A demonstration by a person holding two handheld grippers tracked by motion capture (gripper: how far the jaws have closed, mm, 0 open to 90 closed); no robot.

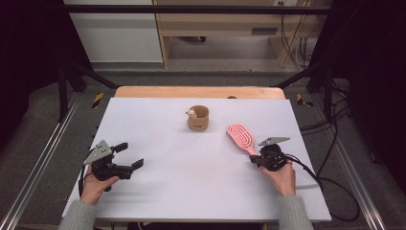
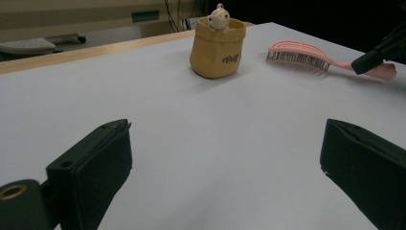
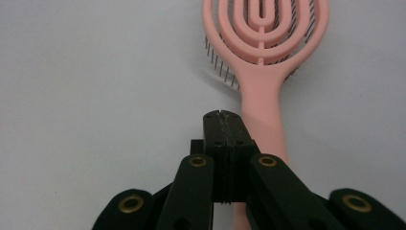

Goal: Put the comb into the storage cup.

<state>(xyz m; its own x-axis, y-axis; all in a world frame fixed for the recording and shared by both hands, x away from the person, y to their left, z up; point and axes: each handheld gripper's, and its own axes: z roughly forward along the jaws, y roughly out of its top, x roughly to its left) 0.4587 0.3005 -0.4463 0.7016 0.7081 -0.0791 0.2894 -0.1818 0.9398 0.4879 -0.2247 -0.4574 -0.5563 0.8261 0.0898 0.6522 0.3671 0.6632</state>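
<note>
At the near right of the white table, the right gripper sits clenched with nothing between its jaws, just left of the pink plastic hairbrush handle. Pushing sideways could skid the brush away. Near left, the left gripper hovers, released; the tan cup stands farther off.

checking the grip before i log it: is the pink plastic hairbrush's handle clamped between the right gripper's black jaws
No: the right gripper's jaws are pressed flat together with nothing between them, and the pink plastic hairbrush's handle lies beside them on the white table.
</note>
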